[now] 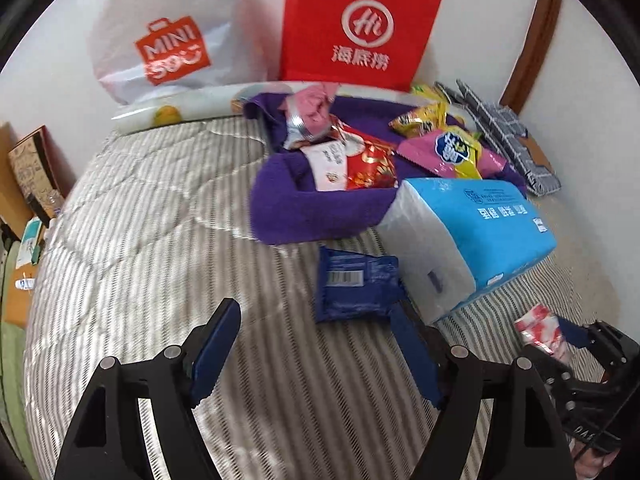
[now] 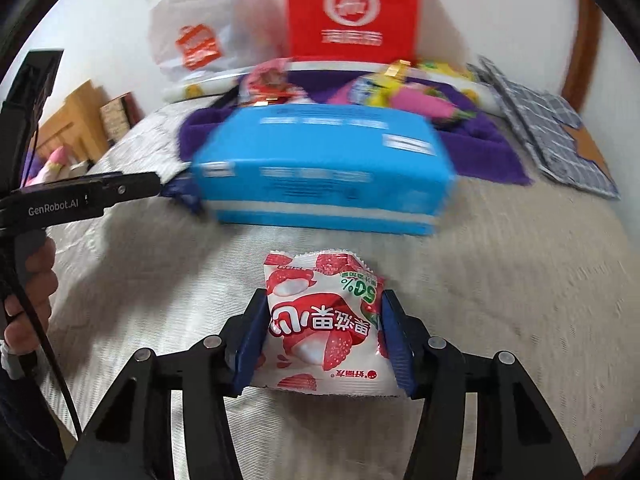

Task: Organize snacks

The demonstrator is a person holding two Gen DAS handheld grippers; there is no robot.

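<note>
Right wrist: right gripper (image 2: pixel 322 334) clamps strawberry packet (image 2: pixel 324 320).

Right claw (image 2: pixel 322 334) closed on red-and-white strawberry snack packet (image 2: pixel 320 324) above striped bed (image 2: pixel 500 280); blue tissue pack (image 2: pixel 324 172) ahead, purple tray (image 2: pixel 492 152) of snacks beyond it, left claw (image 2: pixel 132 188) ahead-left beside the pack.

One blue tissue pack (image 1: pixel 480 236), one dark blue snack packet (image 1: pixel 354 284), one strawberry candy packet (image 2: pixel 326 324), one purple tray (image 1: pixel 304 204), two shopping bags: red (image 1: pixel 356 24) and white (image 1: pixel 168 40).
</note>
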